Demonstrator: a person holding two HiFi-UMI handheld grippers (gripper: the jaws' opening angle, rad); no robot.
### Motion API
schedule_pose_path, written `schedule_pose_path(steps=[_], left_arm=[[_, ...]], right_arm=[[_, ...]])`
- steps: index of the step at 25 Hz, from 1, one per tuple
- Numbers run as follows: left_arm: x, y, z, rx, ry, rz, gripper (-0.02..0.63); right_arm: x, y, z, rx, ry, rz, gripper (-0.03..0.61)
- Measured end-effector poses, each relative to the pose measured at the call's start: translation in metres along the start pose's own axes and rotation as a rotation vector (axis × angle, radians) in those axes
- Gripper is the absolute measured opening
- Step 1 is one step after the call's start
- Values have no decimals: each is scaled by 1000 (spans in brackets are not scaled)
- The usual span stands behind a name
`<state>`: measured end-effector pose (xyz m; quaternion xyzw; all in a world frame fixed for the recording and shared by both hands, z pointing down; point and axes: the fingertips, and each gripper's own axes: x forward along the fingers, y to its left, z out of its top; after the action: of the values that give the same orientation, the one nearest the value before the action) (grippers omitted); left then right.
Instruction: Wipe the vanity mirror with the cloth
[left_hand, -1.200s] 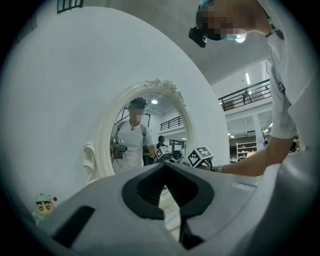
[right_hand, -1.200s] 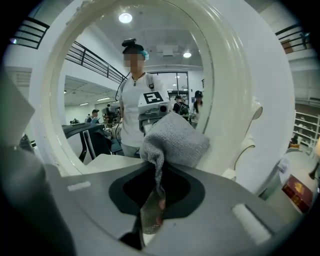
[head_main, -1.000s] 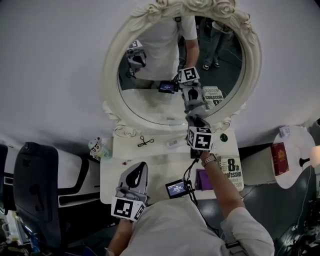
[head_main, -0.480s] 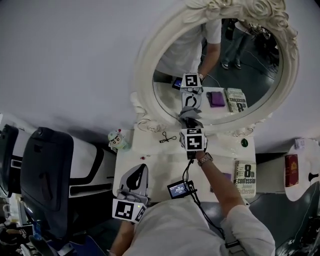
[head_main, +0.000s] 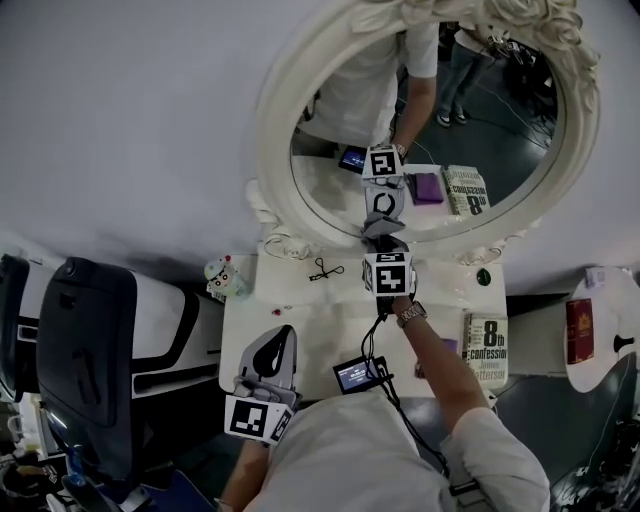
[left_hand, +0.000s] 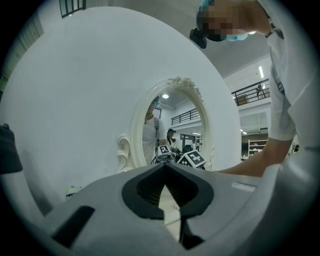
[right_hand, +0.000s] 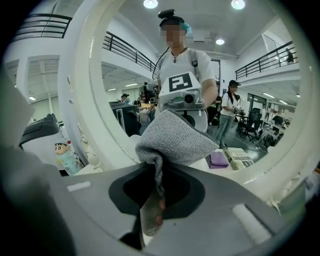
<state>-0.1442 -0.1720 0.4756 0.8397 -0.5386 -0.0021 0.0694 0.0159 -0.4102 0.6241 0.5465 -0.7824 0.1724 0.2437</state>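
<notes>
Grey cloth is clenched in my right gripper's fingers, touching the vanity mirror's lower glass. Press flat, w/ overlapping strokes. Left gripper fingers closed, nothing btwn, above bench.

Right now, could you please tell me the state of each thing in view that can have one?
vanity mirror: upright.
cloth: bunched, against the vanity mirror's lower glass.
right gripper: jaws shut on the cloth.
left gripper: jaws shut, empty.
book: closed, lying flat.
small screen: lit.
</notes>
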Motion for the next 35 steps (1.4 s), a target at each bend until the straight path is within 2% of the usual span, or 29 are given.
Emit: schedule_pose_path(steps=[12,20,27,35], left_arm=[[34,-57,-4,-1,12,-84,6],[56,-92,-5,-10,1,-139,6],[67,-104,-4,-24,-19,-155,6],[70,-110,-16,-58,-18,-180,6]], right_arm=[[-34,-130,-29,86,25,-164,39],[-67,-174,-22,99,-29,-224,37],[-108,-166,-22,156,-113,-138,37],[-194,-114,-24,202,-328,71,38]])
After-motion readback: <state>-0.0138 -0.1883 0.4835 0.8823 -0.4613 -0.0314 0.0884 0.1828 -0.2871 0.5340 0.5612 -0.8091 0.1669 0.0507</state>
